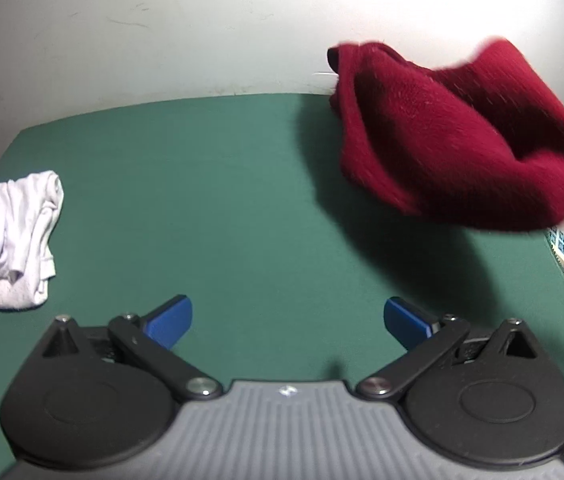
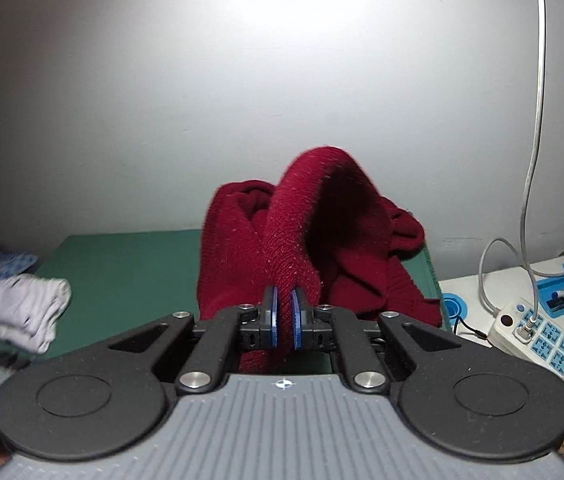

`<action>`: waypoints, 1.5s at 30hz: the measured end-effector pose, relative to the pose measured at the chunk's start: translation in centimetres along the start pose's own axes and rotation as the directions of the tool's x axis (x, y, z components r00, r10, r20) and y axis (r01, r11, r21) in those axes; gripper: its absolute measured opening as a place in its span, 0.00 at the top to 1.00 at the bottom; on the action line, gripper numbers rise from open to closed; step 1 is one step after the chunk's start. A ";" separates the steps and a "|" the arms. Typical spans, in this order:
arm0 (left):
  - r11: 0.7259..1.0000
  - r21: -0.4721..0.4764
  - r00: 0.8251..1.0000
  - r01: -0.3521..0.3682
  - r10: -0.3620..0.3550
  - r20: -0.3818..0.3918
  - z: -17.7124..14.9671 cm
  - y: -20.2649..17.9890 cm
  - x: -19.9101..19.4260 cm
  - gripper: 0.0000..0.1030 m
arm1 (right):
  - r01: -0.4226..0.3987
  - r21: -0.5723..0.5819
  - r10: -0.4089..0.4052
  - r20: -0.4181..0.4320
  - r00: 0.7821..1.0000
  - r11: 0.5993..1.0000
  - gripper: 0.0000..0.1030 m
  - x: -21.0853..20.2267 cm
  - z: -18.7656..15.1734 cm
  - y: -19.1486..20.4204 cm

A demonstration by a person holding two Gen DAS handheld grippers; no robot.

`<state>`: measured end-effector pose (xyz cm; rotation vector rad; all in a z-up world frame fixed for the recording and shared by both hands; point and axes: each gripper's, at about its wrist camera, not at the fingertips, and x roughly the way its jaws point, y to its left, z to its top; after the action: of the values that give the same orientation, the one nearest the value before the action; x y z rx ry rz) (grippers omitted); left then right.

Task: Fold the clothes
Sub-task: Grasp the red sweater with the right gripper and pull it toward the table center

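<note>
A dark red knitted woollen garment (image 2: pixel 293 240) is held pinched between the blue pads of the right tool (image 2: pixel 284 322), whose jaws are drawn almost together on a fold of the knit. From that grip the fabric rises in an arch and falls away behind toward the 12 o'clock edge of the green-covered tabletop (image 2: pixel 122 264). In the left wrist view the same red garment (image 1: pixel 453 140) is seen at 2 o'clock, bunched and lifted above the green surface (image 1: pixel 222 208), over which a dark shadow is cast; its outline is blurred, so whether any part touches the cloth cannot be judged with confidence.

The left tool (image 1: pixel 287 320) is spread wide over bare green cloth, nothing being held between its blue pads.

A crumpled white cotton garment (image 1: pixel 10 240) lies at 9 o'clock on the tabletop in the left view, well apart from the red one. At 3 o'clock in the right view, a white power strip with blue sockets (image 2: pixel 537 336) rests on a white surface beside the tabletop, a grey cable (image 2: pixel 537 120) being plugged into it.
</note>
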<state>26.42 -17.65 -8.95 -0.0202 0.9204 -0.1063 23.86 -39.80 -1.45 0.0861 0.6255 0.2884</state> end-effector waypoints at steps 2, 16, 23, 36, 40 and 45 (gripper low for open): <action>1.000 0.003 1.000 0.000 0.000 0.004 -0.5 0.0 -0.5 0.01 | -0.046 0.009 0.046 -0.066 0.997 0.999 0.93 -1.9 -2.6 0.9; 0.996 0.076 0.997 0.054 -0.050 -0.061 -9.9 -1.9 -4.2 0.01 | 0.036 -0.280 -0.068 -0.106 0.992 0.959 0.27 -7.1 -11.3 5.4; 0.999 0.042 0.999 0.012 -0.010 -0.039 -9.6 -3.1 -4.9 0.01 | 0.228 0.131 -0.196 -0.221 0.956 0.965 0.24 3.8 -7.3 -0.9; 0.986 -0.126 0.984 0.112 -0.129 -0.127 -8.0 -5.0 -1.8 0.01 | 0.111 0.201 -0.078 -0.164 0.983 0.973 0.91 -3.8 -11.2 -1.2; 0.971 -0.171 0.968 0.167 -0.194 -0.158 -7.8 -6.0 -0.3 0.01 | 0.094 0.164 -0.070 -0.149 0.986 0.982 0.92 -8.8 -13.4 -0.5; 0.975 -0.101 0.963 0.197 -0.212 -0.166 -8.4 -8.7 -0.4 0.01 | 0.102 0.214 -0.062 -0.187 0.980 0.971 0.92 -10.2 -16.7 0.3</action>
<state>18.77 -26.02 -13.12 -0.1871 1.0984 -0.2649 6.09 -42.66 -9.13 0.2517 0.8375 0.1447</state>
